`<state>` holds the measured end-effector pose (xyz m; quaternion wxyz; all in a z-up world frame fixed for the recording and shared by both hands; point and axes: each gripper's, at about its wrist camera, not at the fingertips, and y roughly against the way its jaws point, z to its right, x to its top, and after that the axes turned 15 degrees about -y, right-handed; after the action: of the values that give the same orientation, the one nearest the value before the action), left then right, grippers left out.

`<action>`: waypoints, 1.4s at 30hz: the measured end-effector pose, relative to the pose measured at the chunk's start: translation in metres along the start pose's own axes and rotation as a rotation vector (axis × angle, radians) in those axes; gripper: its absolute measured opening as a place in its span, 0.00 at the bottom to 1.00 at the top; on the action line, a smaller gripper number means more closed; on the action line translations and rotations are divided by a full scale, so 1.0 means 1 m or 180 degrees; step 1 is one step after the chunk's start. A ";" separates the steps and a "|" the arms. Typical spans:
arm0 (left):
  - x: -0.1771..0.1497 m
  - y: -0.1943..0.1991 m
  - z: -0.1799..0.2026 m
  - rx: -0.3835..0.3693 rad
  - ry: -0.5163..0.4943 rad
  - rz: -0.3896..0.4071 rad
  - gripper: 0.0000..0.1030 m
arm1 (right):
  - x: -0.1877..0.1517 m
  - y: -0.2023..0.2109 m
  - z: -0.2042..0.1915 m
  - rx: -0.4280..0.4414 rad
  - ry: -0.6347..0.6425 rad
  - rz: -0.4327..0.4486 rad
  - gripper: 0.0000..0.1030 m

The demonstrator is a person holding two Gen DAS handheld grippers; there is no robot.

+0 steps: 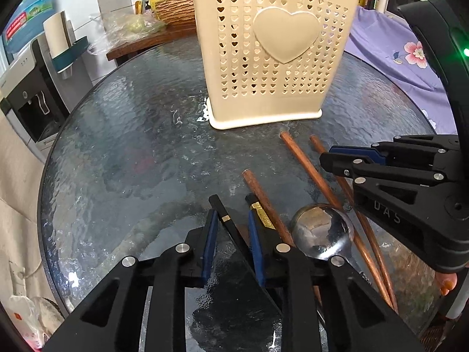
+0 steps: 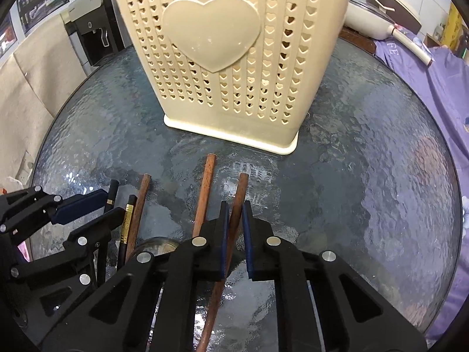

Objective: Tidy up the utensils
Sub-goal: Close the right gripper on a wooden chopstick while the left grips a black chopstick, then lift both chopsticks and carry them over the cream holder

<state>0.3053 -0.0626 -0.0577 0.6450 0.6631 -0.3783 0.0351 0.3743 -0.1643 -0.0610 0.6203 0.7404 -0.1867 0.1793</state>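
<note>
A cream utensil holder with heart-shaped holes stands upright at the far side of the round glass table. In front of it lie three brown chopsticks, two black ones and a steel spoon. My left gripper straddles a black chopstick with a gold band; a gap shows beside it, so the pads do not press. The second black chopstick lies just outside the right finger. My right gripper is shut on the rightmost brown chopstick, which still rests low over the glass.
The other brown chopsticks lie between the two grippers. A water dispenser stands left of the table, a purple floral cloth right. A wicker basket and a pan sit behind. A fingertip shows at the right edge.
</note>
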 end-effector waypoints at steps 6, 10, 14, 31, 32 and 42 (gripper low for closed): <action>0.005 -0.002 -0.004 -0.0049 0.0077 0.0011 0.13 | 0.000 0.000 0.004 0.0022 -0.0095 0.0023 0.08; 0.009 -0.004 -0.004 -0.0094 0.0089 0.0003 0.11 | 0.000 0.000 0.007 0.0073 -0.0156 0.0026 0.08; 0.014 -0.007 -0.009 -0.0180 0.0139 0.0005 0.10 | -0.001 0.001 0.009 0.0105 -0.0183 0.0038 0.08; 0.025 0.016 -0.015 -0.0270 0.0167 0.0286 0.07 | 0.001 0.019 0.034 0.0476 -0.0423 0.0225 0.07; 0.026 0.019 -0.016 -0.0268 0.0168 0.0314 0.07 | 0.000 0.020 0.035 0.0491 -0.0432 0.0242 0.07; 0.034 0.057 -0.019 -0.0254 0.0186 0.0623 0.07 | 0.004 0.060 0.040 0.0785 -0.0486 0.0593 0.07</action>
<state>0.3070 -0.0547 0.0112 0.6751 0.5955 -0.4233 0.1022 0.3487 -0.2138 -0.0146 0.4895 0.8019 -0.2776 0.2007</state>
